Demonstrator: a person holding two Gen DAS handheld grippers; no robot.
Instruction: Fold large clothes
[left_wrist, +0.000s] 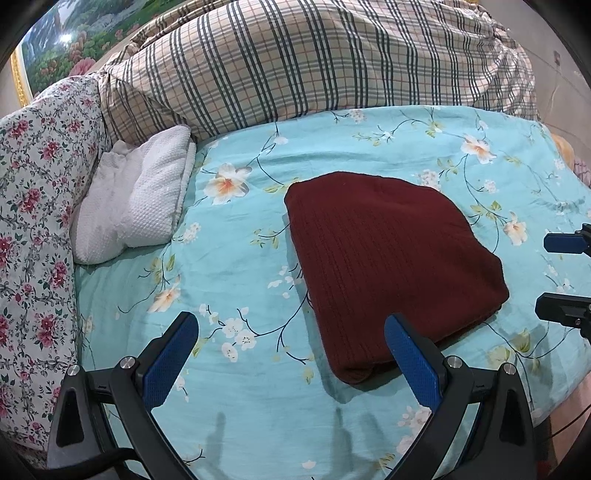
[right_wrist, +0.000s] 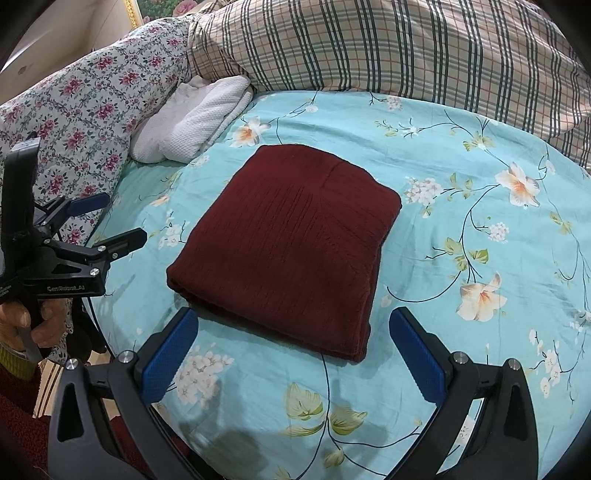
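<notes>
Writing: "GenRobot.AI" is showing on the left gripper (right_wrist: 110, 221) body, right wrist view only.
Grippers: left and right gripper (right_wrist: 291, 354) are both hovering with fingers apart, gripping nothing.
Garment: folded maroon sweater (left_wrist: 391, 266) is lying on the floral bedsheet (left_wrist: 229, 266).

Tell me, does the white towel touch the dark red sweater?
Apart. The right wrist view shows bare blue sheet between the white towel and the dark red sweater.

Floral turquoise bed (left_wrist: 240, 266), folded maroon garment (left_wrist: 388, 258), white towel (left_wrist: 136, 199), plaid quilt (left_wrist: 295, 62)

The right gripper (left_wrist: 565, 277) is cut off by the left wrist view's edge, only its fingertips showing.
</notes>
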